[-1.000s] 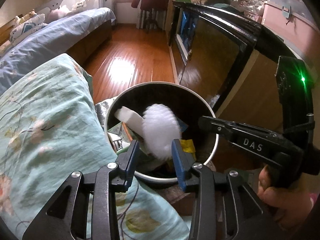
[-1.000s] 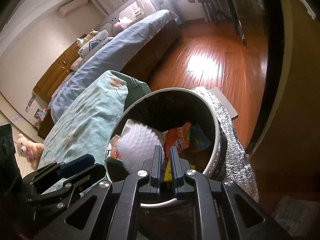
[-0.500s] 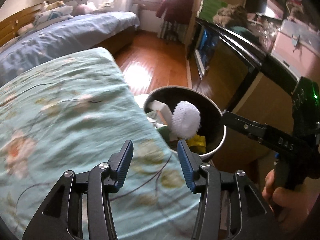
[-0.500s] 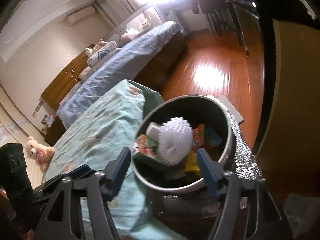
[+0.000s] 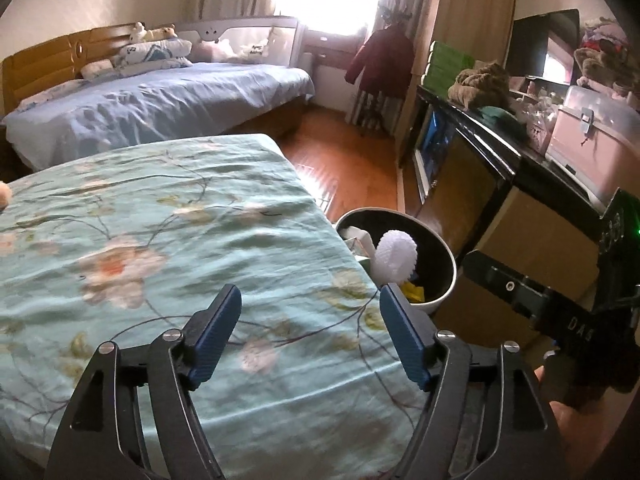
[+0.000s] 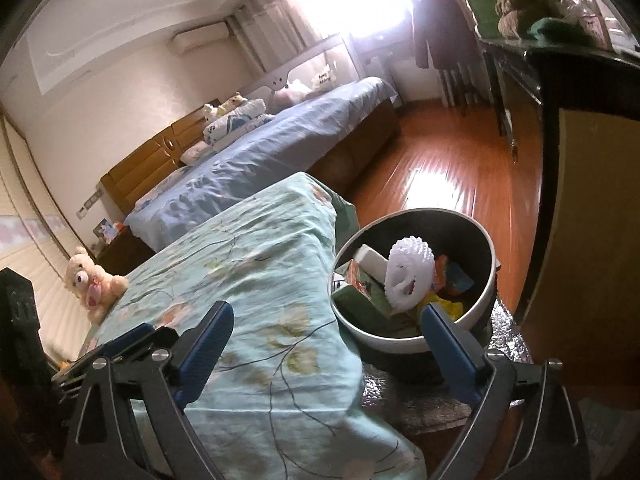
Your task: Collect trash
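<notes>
Between pickups now, both tongs, left tongs (image 5: 310, 334) and right tongs (image 6: 326, 346), spread apart and empty above the bed's (image 5: 168, 240) corner beside the filled bin (image 6: 486, 300); next, probably seeking more trash.

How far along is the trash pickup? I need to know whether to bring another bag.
Done: the bin beside the bed already holds a white foam net, wrappers and a box. In hand: nothing; the left gripper and right gripper both have their jaws wide apart, empty, over the floral bedspread. Left: no loose trash shows on the bedspread, only a teddy bear; other areas can't be judged.
</notes>
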